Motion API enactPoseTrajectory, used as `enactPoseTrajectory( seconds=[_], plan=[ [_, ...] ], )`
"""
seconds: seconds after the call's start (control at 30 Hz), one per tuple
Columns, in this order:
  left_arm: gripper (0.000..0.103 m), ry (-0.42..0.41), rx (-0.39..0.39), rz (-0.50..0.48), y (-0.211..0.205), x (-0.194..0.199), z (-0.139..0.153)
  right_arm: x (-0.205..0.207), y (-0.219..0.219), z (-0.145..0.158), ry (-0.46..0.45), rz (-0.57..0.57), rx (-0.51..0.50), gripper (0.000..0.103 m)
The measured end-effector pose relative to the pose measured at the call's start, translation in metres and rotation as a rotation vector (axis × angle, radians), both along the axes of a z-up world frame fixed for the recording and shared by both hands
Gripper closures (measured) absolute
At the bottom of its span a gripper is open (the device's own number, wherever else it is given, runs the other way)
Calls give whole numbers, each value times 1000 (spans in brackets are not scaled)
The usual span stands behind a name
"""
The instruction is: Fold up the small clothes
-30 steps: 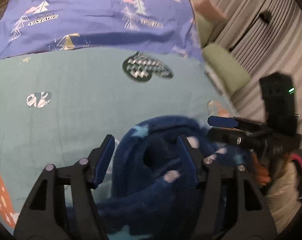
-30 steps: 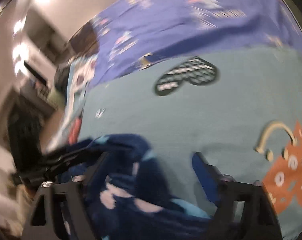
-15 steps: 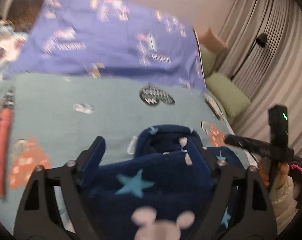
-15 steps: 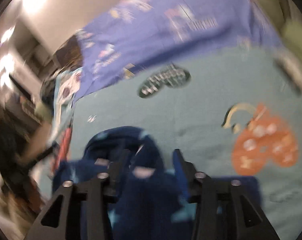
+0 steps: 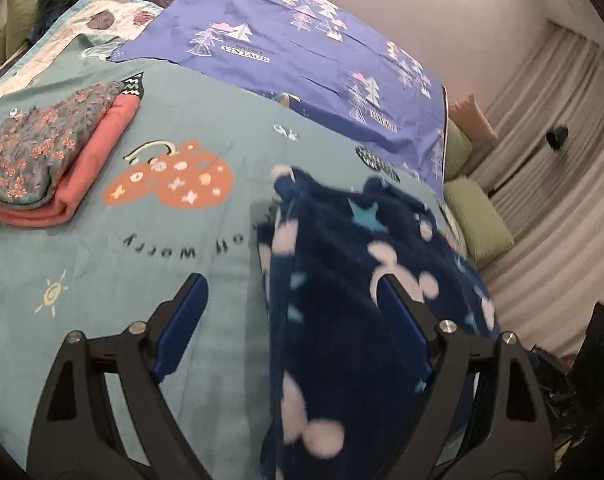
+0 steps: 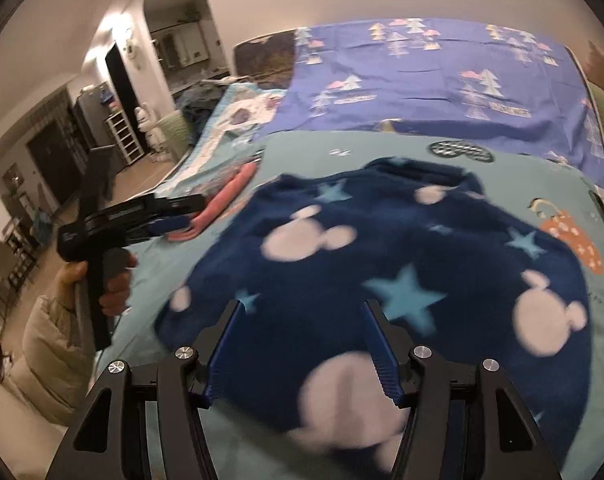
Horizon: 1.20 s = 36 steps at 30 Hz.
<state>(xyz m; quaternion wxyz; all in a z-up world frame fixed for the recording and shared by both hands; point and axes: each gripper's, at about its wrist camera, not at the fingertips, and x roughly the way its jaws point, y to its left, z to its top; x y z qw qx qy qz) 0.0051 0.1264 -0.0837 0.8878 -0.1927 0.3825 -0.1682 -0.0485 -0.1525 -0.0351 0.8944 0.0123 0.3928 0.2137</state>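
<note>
A navy fleece garment (image 6: 381,264) with light stars and pale mouse-head shapes lies spread on the teal bedsheet (image 5: 102,260). In the left wrist view the garment (image 5: 341,280) is blurred and runs under the right finger. My left gripper (image 5: 292,304) stands open, its left finger over bare sheet. From the right wrist view, a hand (image 6: 110,284) holds the left gripper (image 6: 180,213) beside the garment's left edge. My right gripper (image 6: 303,340) hovers at the garment's near hem. Its jaws are opening, with fleece between them and the pads not pressing.
A folded stack, a floral garment (image 5: 34,152) on a pink one (image 5: 98,152), lies at the sheet's left. A purple tree-print sheet (image 5: 302,40) covers the far bed. Green cushions (image 5: 477,220) and curtains line the right side.
The garment was bunched up between both grippers and now lies spread flat. Both grippers swept sideways apart. The left jaws widened off the cloth; the right jaws narrowed, then widened.
</note>
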Motion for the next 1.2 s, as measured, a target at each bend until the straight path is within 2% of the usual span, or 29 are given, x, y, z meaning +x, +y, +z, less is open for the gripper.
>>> enactPoseTrajectory(
  seconds=[0.23,0.5,0.87,1.1,1.2],
  plan=[
    [17,4,75,-89,-19,-15,-5,-32,28,-10,4,-9,-48,40],
    [17,-12,65,-82,-9,-29,-8,-72,109,-35,-133,165,-363,34],
    [17,43,28,-50,18,-20,-29,-62,169,-71,-204,275,-546,28],
    [17,61,21,-62,22,-14,-35,-54,188,-93,-229,257,-617,27],
    [17,70,-15,-87,22,-5,-38,-48,194,-104,-230,238,-651,27]
  ],
)
